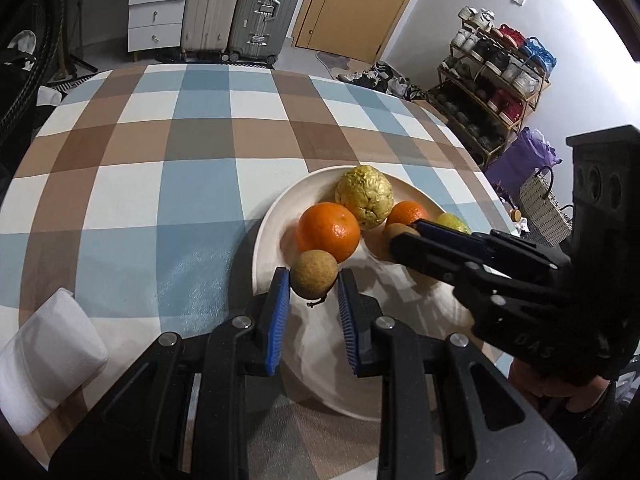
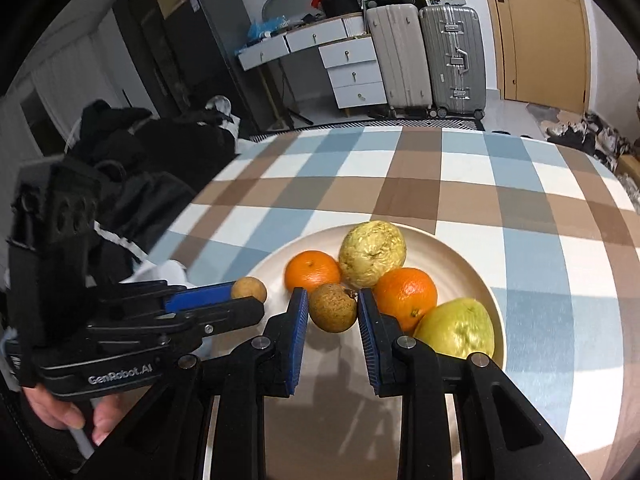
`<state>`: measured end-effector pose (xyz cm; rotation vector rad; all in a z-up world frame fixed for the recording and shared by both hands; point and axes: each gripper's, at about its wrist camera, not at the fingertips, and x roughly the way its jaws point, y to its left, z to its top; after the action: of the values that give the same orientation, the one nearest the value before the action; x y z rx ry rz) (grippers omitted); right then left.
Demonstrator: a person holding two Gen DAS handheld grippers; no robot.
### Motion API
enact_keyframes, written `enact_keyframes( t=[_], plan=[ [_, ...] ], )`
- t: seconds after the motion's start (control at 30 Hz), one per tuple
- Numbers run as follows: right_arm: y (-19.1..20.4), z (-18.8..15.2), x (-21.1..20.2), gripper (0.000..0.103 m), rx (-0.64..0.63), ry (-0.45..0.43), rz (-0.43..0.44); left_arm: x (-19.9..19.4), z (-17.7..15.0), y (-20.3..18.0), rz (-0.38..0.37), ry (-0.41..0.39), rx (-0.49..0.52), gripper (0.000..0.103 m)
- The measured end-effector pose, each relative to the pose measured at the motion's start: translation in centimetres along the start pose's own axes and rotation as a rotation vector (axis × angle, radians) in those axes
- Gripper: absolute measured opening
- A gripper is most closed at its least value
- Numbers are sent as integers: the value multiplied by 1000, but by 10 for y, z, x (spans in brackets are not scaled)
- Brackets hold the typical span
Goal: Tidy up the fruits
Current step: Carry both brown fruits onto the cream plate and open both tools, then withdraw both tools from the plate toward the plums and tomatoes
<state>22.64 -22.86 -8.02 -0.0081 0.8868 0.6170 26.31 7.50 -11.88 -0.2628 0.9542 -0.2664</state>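
Both small brown fruits sit on the white plate (image 1: 268,216), low in the frame. The left hand-held gripper (image 1: 313,280) stands spread around one small brown fruit (image 1: 314,273); the right hand-held gripper (image 2: 333,300) is spread around the other brown fruit (image 2: 333,307). Contact is hard to judge, probably none. Center each fruit between the pads, close gently, and avoid nudging the oranges (image 2: 406,298).

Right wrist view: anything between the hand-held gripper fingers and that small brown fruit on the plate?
Nothing visible. The small brown fruit sits between the open fingers of the right hand-held gripper, with a gap on each side. The orange lies just outside the right finger, on the plate.
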Motion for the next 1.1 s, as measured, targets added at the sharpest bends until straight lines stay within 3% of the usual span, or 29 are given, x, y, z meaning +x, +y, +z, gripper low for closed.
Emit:
enact_keyframes(
  t=[0.5, 0.63, 0.77, 0.9, 1.0, 1.1],
  plan=[
    [2, 4, 19, 27, -26, 24, -26, 7, 2, 4, 24, 8, -16, 22],
    [1, 4, 12, 34, -23, 1, -17, 1, 1, 5, 31, 12, -31, 23],
    [1, 7, -5, 38, -9, -29, -17, -13, 0, 0, 50, -4, -25, 30],
    [4, 6, -31, 49, -4, -74, -27, -35, -5, -4, 64, -32, -20, 31],
    [7, 1, -59, 51, 1, -113, -42, -57, -11, -11, 73, -59, -3, 32],
    [10, -8, -86, 55, 6, -146, -57, -81, -18, -19, 75, -93, 1, 43]
  ],
)
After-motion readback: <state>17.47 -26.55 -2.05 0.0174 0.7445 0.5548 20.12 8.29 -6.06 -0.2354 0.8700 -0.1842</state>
